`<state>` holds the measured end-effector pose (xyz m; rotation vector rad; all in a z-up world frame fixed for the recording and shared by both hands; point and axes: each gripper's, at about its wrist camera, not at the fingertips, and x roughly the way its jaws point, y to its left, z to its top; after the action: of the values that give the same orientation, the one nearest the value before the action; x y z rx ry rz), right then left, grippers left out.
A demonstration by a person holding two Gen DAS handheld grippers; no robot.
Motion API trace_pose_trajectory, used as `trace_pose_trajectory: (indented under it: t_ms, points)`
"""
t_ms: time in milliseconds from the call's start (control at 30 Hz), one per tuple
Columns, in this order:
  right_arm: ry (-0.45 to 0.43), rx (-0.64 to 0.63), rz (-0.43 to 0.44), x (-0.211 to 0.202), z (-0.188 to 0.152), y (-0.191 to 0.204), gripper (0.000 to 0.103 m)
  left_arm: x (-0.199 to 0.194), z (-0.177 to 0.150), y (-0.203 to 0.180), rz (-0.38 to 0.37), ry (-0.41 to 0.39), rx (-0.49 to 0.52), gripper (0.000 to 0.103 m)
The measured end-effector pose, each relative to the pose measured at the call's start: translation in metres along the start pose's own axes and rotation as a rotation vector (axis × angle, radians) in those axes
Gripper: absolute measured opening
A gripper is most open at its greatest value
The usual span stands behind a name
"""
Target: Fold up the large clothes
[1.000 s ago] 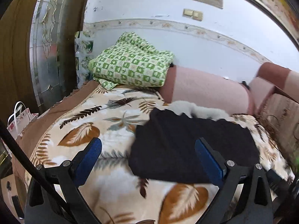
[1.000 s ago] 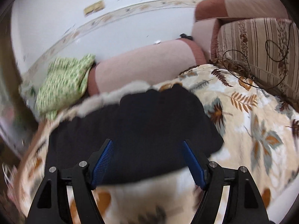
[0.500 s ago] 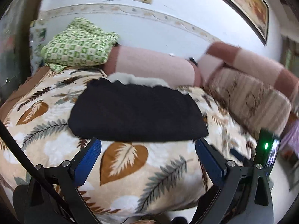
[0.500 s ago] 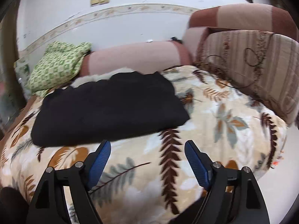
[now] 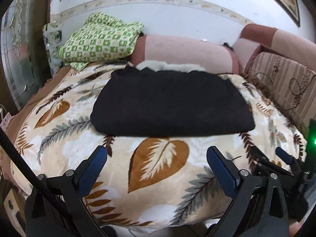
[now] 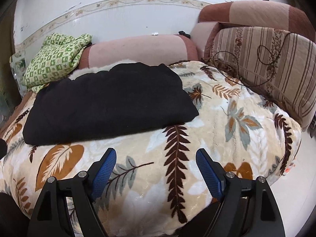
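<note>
A black garment (image 5: 169,102) lies folded into a flat rectangle on the leaf-patterned blanket (image 5: 158,169), with a strip of white fur trim (image 5: 169,67) showing at its far edge. It also shows in the right wrist view (image 6: 108,102). My left gripper (image 5: 157,158) is open and empty, held above the blanket's near edge, apart from the garment. My right gripper (image 6: 155,158) is open and empty, also back from the garment, and shows at the lower right of the left wrist view (image 5: 282,158).
A green checked pillow (image 5: 100,39) lies at the back left against the wall. Pink bolsters (image 5: 187,51) run along the back, and a striped cushion (image 6: 266,63) stands at the right. A glass door (image 5: 17,49) is on the left.
Both grippers have pulled back from the black garment toward the blanket's near edge. The garment lies flat and folded, and more of the blanket shows in front of it.
</note>
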<state>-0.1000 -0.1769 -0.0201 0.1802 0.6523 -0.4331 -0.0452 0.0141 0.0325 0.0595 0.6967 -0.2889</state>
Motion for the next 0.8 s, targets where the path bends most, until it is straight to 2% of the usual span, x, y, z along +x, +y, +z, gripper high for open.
trace_pose_trajectory:
  t_ms: [67,300,467,633,800]
  points:
    - [0.012,-0.021,-0.001,0.003,-0.001,0.005,0.086,0.008,-0.001,0.002,0.016,0.023,0.003,0.100]
    - [0.037,-0.088,-0.003,0.007,-0.003,0.022,0.086,0.023,-0.006,0.008,-0.014,0.083,-0.012,0.100]
    - [0.028,-0.110,-0.018,0.006,-0.001,0.024,0.086,0.021,-0.005,0.009,-0.007,0.075,-0.016,0.100]
    - [0.020,-0.101,-0.031,0.001,0.004,0.020,0.086,0.009,-0.001,0.009,0.054,0.034,-0.011,0.100]
    - [0.014,-0.090,-0.034,-0.004,0.006,0.017,0.088,-0.005,0.001,0.005,0.062,0.006,-0.002,0.100]
